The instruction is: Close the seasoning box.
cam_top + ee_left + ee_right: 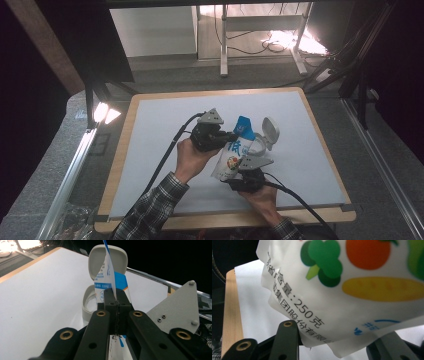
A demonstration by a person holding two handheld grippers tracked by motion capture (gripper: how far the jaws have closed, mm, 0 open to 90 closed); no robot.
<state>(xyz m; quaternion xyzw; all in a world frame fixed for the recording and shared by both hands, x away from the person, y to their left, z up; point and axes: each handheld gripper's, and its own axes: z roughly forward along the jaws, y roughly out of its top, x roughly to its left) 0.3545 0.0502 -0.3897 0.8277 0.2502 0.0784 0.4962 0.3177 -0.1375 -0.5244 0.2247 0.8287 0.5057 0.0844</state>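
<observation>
Gripping a white printed pouch by its upper edge, the left gripper has its jaws pressed together on the thin film, as the left gripper view shows. The pouch hangs tilted above the middle of the table, nearer its front edge, with blue lettering and vegetable pictures on its face. Behind the pouch, toward the table's right half, a white hinged container rests with its lid open and upright. Lower on the pouch, the right gripper has its jaws spread around the bottom corner; whether the pads press on the pouch cannot be told.
</observation>
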